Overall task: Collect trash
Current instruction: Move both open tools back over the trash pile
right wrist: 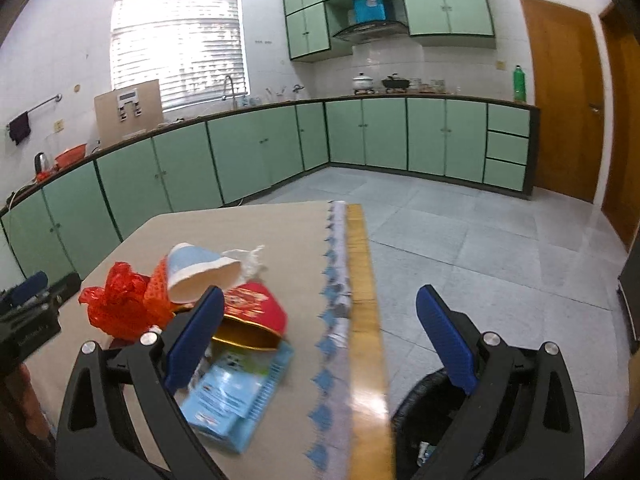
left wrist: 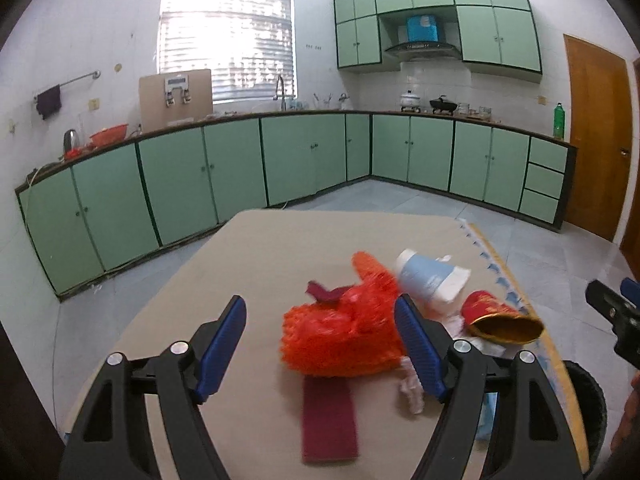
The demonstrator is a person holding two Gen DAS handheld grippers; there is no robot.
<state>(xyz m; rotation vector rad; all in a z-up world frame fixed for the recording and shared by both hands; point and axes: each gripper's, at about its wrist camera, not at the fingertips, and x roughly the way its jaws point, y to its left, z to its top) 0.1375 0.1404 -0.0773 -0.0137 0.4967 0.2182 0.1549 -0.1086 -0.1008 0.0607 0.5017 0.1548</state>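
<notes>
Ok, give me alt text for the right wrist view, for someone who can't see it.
The open right gripper hangs above a table edge, with nothing between its blue jaws. Left of it lie a red and gold cup, a blue carton, a pale blue paper cup and a red net bag. A black bin sits on the floor below.

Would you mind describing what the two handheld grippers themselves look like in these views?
The left gripper and right gripper look alike: two black plastic arms with triangular cut-outs and round silver pivot bolts, each ending in blue fingers with ribbed pads. No cables or sleeves show. The left gripper's body carries faint pale lettering, too blurred to read.
</notes>
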